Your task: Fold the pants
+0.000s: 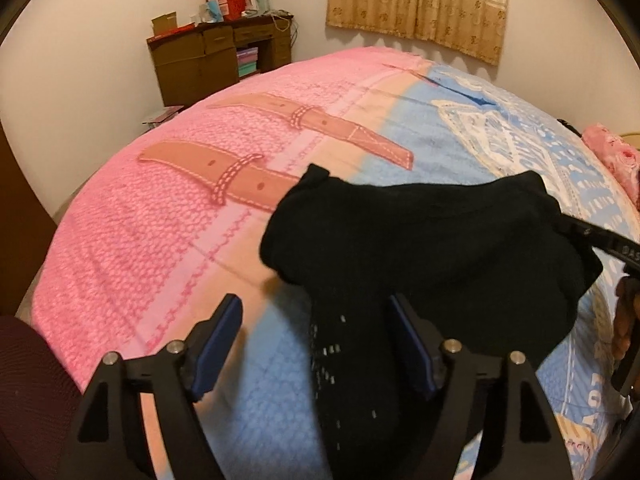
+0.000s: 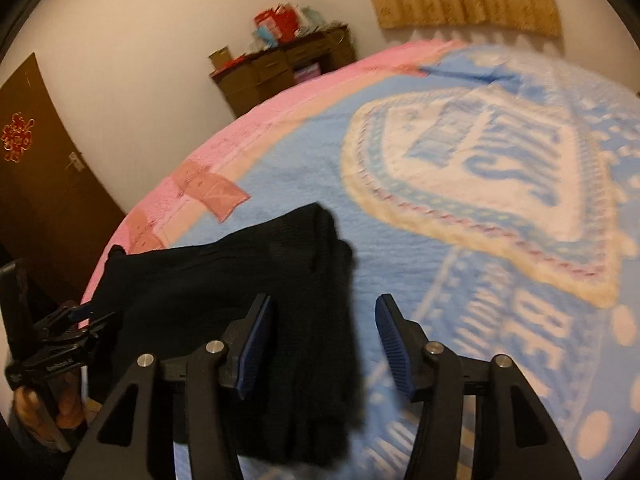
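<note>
On the pink-and-blue bedspread (image 1: pixel 168 248) black pants (image 1: pixel 420 240) lie bunched, left gripper (image 1: pixel 316 316) and right gripper (image 2: pixel 324 320) both spread wide, fabric loose between unpressed pads.

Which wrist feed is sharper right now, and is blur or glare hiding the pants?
Left wrist view: mostly sharp, warm dim light, strong fisheye bending of the bed; the black pants read as a near-featureless dark mass. Right wrist view: clearly softer, with the blanket crest and pants edges smeared. No glare in either.
</note>
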`<state>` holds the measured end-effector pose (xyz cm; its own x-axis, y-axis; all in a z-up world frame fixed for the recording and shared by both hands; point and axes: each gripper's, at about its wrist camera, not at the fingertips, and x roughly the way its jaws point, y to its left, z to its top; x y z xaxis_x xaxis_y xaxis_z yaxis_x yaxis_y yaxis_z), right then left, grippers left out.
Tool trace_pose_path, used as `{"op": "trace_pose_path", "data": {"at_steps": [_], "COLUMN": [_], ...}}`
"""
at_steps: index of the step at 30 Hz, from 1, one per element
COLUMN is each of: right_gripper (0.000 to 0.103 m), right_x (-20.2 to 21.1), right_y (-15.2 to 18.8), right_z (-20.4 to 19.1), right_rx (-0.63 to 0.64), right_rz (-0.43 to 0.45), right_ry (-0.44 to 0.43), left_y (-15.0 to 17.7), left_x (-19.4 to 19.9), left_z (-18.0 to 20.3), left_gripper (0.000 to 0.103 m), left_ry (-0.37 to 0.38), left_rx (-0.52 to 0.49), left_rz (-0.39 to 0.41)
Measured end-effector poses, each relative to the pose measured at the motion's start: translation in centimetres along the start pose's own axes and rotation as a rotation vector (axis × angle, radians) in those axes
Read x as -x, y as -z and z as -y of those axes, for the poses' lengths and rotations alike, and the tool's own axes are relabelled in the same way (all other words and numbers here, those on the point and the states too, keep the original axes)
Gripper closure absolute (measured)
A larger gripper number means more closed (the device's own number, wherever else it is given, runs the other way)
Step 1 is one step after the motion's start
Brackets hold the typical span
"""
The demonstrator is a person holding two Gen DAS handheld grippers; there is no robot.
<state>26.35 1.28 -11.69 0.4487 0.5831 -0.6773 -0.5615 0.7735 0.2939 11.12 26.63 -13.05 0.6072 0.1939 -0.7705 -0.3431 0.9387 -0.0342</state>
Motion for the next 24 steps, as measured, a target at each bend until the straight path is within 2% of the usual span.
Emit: {"op": "trace_pose_path", "data": {"at_steps": [6, 9, 11, 17, 24], "right_gripper": [0.048, 0.038, 0.038, 0.037, 0.037], "right_x": [7.3, 11.3, 13.7, 18.3, 21.1], "right_y": [1.7, 3.8, 5.5, 9.7, 12.3], "right_z": [0.8, -0.4, -1.9, -6.3, -8.9], "right_rx": [-0.051, -0.045, -0.03, 0.031, 0.05], "right_rz": [0.122, 0.174, 0.196, 0.23, 0.275], "right_ry": [0.052, 0.08, 0.082, 0.082, 0.11], "left_y": [2.3, 3.7, 4.7, 6.2, 7.3], "left_x": [5.1, 7.6, 9.2, 12.2, 14.7], "left_z": [0.7, 1.0, 1.4, 3.1, 4.2], "left_gripper": [0.026, 0.026, 0.026, 0.026, 0.026], "left_ry": [0.0, 0.029, 0.049, 0.086, 0.113], "left_rx": [-0.038, -0.046, -0.056, -0.098, -0.126], "left_rz": [0.053, 0.07, 0.081, 0.115, 0.149]}}
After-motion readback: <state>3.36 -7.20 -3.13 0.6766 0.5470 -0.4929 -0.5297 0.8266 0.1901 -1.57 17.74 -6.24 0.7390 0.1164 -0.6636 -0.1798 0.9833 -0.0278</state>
